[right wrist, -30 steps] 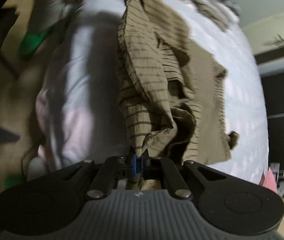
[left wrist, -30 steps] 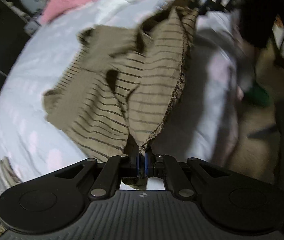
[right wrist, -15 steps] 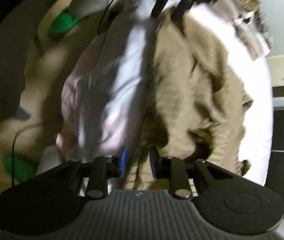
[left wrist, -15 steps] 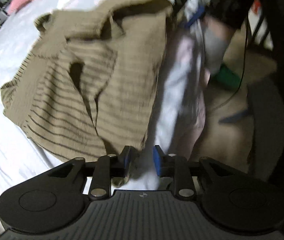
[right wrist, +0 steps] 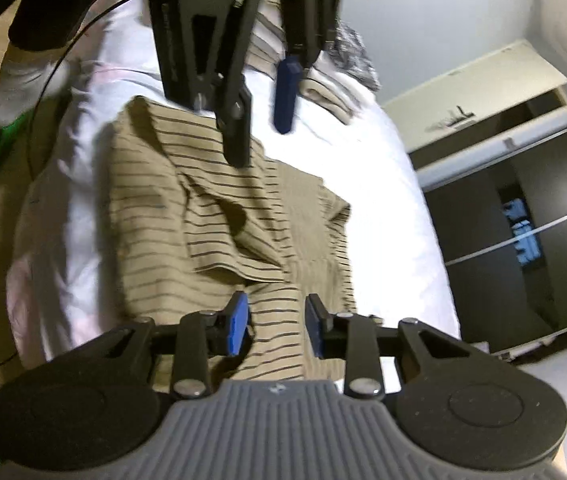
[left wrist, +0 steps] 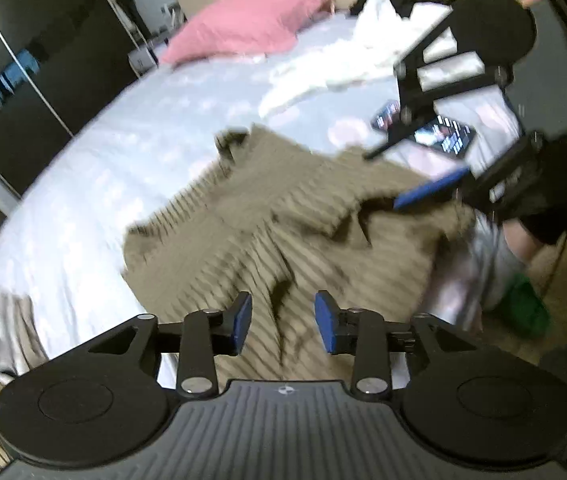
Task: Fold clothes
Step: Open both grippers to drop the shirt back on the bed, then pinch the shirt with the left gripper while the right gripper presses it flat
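A second ago both tools pinched the striped tan garment (right wrist: 211, 216) and held it hanging; now it has been let go and lies on the white bed (left wrist: 95, 184), near the edge where the person stands. The left tool (left wrist: 283, 316) has its blue pads spread and still widening, nothing pressed between them, the cloth lying below. The right tool (right wrist: 273, 322) likewise has its jaws parting, free of the fabric beneath. Each tool also appears in the other's view, hovering over the far end of the garment. The cloth rests doubled over itself, with one loose flap creased across the middle and rumpled edges, so the fold appears laid but untidy. A judgement: this release closes one fold, and the next step probably calls for smoothing or a fresh grip on an edge. Beyond lie a pink pillow (left wrist: 251, 20), white laundry (left wrist: 323, 68) and a stack of folded clothes (right wrist: 323, 88).
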Available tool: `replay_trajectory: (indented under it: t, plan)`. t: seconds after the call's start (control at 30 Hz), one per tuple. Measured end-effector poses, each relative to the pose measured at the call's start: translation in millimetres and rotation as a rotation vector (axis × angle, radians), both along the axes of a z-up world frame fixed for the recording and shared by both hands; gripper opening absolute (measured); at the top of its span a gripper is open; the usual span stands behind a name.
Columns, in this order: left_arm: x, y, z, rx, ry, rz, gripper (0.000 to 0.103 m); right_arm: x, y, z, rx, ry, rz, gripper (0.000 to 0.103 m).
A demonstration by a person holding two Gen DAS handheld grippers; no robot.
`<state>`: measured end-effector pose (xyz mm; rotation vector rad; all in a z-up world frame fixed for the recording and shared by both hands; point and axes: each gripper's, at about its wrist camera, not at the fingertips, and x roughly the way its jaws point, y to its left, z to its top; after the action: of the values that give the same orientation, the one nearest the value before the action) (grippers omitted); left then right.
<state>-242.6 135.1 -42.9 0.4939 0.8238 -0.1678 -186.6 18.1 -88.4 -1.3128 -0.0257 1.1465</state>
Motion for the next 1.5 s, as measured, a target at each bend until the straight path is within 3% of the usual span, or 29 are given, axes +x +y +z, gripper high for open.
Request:
replay_trajectory:
  t: [0.03, 0.3, 0.43, 0.63, 0.7, 0.73, 0.77, 0.83, 0.93, 1.03, 1.1, 1.3, 1.5]
  plan:
    - [2.3, -1.3, 1.8, 0.002, -0.018, -0.007, 0.047, 0.0, 1.9, -0.7, 0.004, -0.01, -0.012, 0.033]
    - [39.3, -9.0, -34.6, 0.1, 0.056, -0.123, 0.047, 7.4, 24.6, -35.1, -0.061, -0.091, -0.026, 0.033]
    - [51.7, -4.4, -53.1, 0.082, 0.038, -0.097, 0.046, 17.2, 42.7, -51.1, -0.094, -0.081, -0.033, 0.033]
    - [51.3, 4.5, -75.0, 0.104, 0.037, -0.072, 0.038, 27.8, 49.1, -89.0, -0.153, -0.179, -0.018, 0.035]
    - [53.2, 6.1, -77.1, 0.106, 0.025, -0.072, 0.029, 32.5, 51.5, -92.6, -0.143, -0.176, -0.03, 0.028]
    - [54.8, 6.6, -77.4, 0.102, 0.02, -0.073, 0.021, 34.4, 53.3, -93.0, -0.137, -0.172, -0.038, 0.009]
    - [56.2, 7.3, -77.4, 0.096, 0.015, -0.072, 0.017, 35.8, 54.7, -90.9, -0.129, -0.165, -0.048, 0.004]
    - [57.8, 9.7, -73.7, 0.067, 0.001, -0.068, 0.007, 36.9, 55.6, -78.2, -0.085, -0.127, -0.065, 0.004]
    - [57.8, 13.4, -63.9, 0.019, -0.027, -0.059, 0.002, 35.0, 52.0, -53.3, -0.003, -0.06, -0.086, 0.003]
    - [55.0, 19.4, -46.1, -0.084, -0.046, -0.042, 0.001, 32.7, 45.4, -31.6, 0.05, 0.08, -0.094, 0.003]
    - [55.7, 21.0, -43.4, -0.134, -0.014, -0.034, 0.001, 31.7, 44.8, -39.1, 0.003, 0.103, -0.094, 0.003]
    - [62.8, 16.9, -73.5, -0.172, 0.1, -0.037, 0.001, 35.6, 43.2, -76.6, -0.128, 0.167, -0.112, 0.003]
    - [59.1, 13.8, -99.2, -0.192, 0.16, -0.044, 0.004, 36.6, 40.0, -81.3, -0.126, 0.212, -0.132, 0.005]
